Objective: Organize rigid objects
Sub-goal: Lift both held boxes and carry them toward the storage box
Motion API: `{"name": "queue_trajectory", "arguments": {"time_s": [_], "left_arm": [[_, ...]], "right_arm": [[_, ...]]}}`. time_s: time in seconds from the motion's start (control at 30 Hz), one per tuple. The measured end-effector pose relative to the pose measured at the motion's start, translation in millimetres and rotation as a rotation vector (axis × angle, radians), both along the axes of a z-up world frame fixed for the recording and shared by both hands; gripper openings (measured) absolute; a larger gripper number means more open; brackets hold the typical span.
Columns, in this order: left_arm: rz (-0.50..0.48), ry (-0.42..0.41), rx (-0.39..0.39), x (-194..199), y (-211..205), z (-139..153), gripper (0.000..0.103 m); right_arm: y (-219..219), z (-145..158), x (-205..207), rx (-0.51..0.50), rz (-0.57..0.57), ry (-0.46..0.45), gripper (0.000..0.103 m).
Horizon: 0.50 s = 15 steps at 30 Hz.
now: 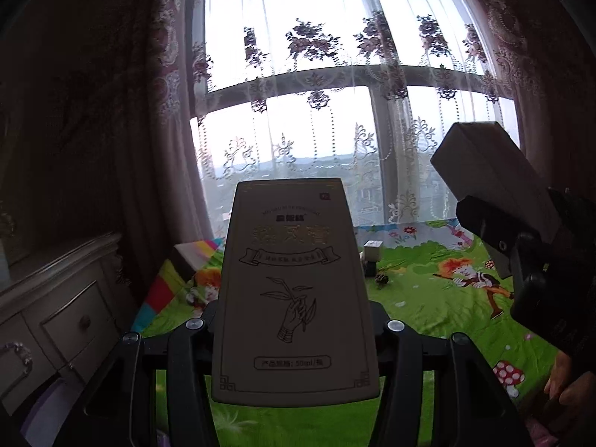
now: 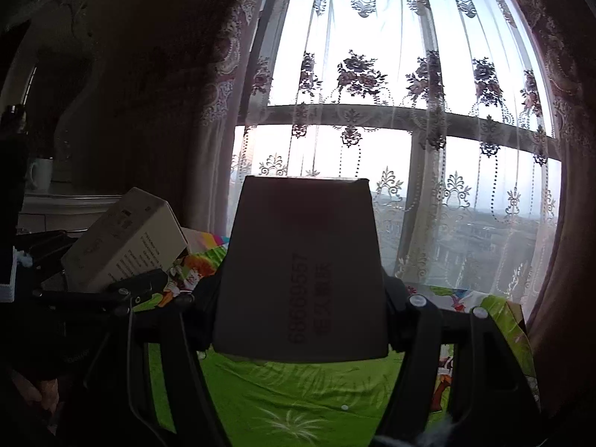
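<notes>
My left gripper is shut on a cream box with a gold line drawing of a hand holding a sprig. I hold it upright above the green play mat. The same box shows at the left of the right wrist view. My right gripper is shut on a plain dark box with printed digits. That box also shows at the right of the left wrist view, raised beside the left one. A small white box stands on the mat far back.
A cream dresser with drawers stands at the left. A colourful striped box lies on the mat near it. A pine cone lies by the small box. Lace curtains cover the window behind.
</notes>
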<state>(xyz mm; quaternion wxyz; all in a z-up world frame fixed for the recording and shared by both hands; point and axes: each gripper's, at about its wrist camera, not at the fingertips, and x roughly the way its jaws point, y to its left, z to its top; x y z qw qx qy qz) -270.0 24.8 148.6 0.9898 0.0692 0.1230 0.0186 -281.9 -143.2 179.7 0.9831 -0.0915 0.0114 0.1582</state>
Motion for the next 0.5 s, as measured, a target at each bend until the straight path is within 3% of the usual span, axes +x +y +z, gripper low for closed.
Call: {"name": "queue_trajectory", "arguments": {"time_s": [0.5], "left_arm": [[0.236,-0.014,-0.064,-57,99,-11,0.053]], "right_arm": [[98,-7,-24,-0.149,0.293,-0.002,0.069]]}}
